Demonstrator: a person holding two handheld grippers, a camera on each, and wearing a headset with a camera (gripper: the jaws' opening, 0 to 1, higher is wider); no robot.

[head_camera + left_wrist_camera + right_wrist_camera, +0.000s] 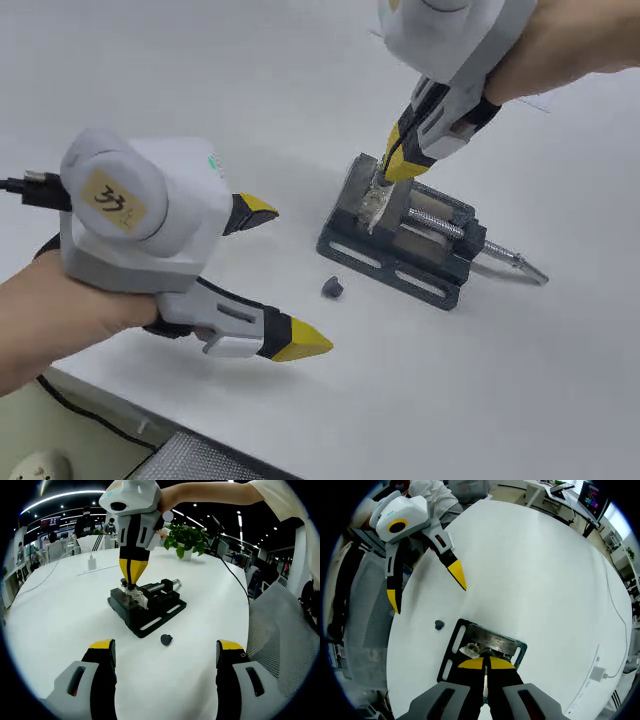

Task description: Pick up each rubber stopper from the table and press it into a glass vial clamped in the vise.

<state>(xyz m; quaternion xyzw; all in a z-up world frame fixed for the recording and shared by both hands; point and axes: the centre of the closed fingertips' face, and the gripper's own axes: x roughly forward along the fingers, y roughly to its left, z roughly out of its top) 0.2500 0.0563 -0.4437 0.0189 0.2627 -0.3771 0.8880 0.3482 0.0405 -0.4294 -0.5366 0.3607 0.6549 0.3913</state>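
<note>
While the vise (440,285) is sitting on the white table (180,70), the right gripper (393,172) is being held above it in a hand, with its yellow tips pointing down. Its jaws are being held narrow, almost together, and it cannot be told whether a stopper is being pinched between them. Directly under those tips, a clear glass vial (374,208) is being clamped upright in the vise. The tips are being held at its mouth or just above it, and contact cannot be confirmed.

The left gripper (286,277) is being held low over the table, well apart from the vise, with its jaws spread wide and nothing being gripped between them. One dark rubber stopper (333,288) is lying loose on the table ahead of this gripper. In the left gripper view it is seen just beyond the tips, about midway between the two jaws, and nearer than the vise. It is lying just beside the vise's slotted base, apart from it, and is not being touched by either gripper.

Beyond the clamped vial, the vise's screw (512,258) is pointing away from the left gripper. In the right gripper view the stopper is seen to the left of the right gripper's jaws, between the vise and the open left gripper.
</note>
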